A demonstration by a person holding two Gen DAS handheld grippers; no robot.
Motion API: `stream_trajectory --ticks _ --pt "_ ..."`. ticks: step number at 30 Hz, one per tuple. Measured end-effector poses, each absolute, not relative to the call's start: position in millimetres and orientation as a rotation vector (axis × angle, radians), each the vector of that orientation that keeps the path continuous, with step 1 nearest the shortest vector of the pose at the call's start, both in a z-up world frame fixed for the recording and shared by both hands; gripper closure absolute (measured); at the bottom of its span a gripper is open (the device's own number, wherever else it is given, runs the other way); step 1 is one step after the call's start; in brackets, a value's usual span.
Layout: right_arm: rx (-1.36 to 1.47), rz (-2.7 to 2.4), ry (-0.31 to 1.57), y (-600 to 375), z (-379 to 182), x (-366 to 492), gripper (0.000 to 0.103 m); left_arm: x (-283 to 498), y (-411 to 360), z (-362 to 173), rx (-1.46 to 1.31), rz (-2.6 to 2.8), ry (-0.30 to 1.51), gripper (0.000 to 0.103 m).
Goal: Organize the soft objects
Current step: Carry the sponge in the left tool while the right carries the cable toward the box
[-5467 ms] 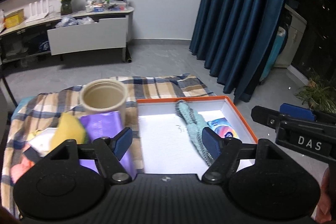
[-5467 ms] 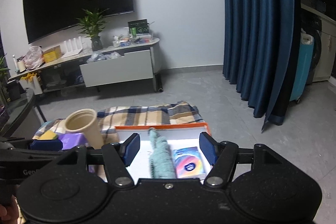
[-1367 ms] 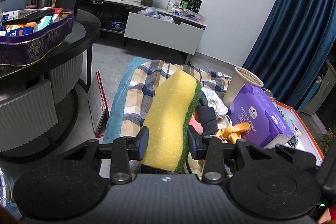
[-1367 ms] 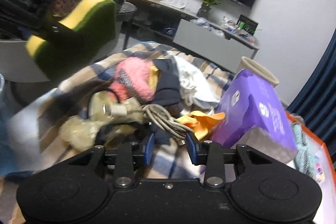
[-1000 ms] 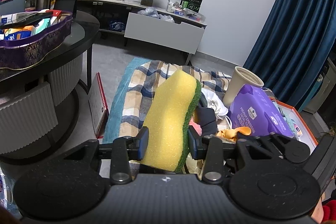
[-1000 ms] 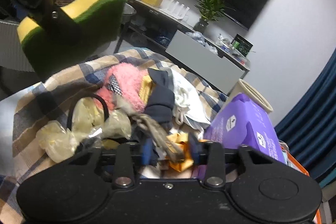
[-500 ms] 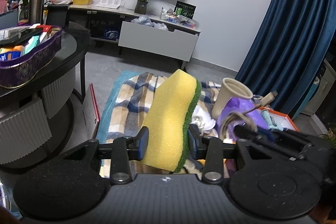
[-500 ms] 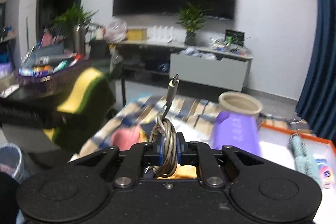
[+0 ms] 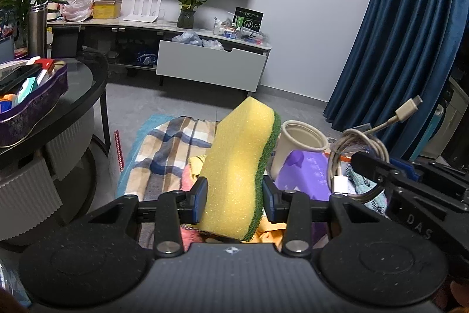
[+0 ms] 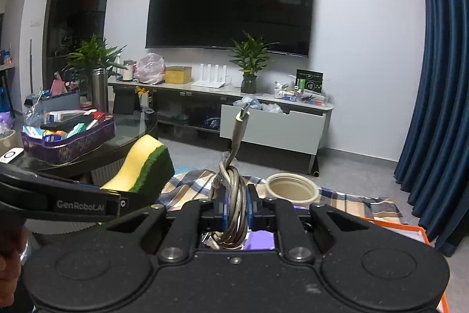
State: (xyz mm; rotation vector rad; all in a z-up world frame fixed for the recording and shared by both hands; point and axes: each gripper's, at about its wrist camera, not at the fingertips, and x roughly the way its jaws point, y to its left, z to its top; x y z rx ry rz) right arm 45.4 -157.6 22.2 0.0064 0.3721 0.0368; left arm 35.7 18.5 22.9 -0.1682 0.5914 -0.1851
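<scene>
- Left gripper [image 9: 234, 197] clamps the sponge [image 9: 239, 166]; right gripper [image 10: 236, 206] pinches the coiled cable [image 10: 233, 204].
- Carrying step; next, lower both into the orange-rimmed box [image 10: 410, 229].

I was in a home living room. A large dark television [image 10: 230, 5] hung on the white wall above a long low media console [image 10: 222, 96] carrying potted plants [image 10: 250, 63] and clutter. Blue curtains [image 10: 439, 78] fell to the grey tiled floor [image 9: 164, 104], where a plaid blanket [image 9: 173, 143] lay spread.
</scene>
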Motion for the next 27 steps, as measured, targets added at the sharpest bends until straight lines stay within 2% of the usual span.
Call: stream_trajectory --ticks 27 --pt "0.081 -0.092 0.365 -223.5 31.6 15.4 0.089 35.0 -43.8 34.3 -0.107 -0.254 0.592 0.063"
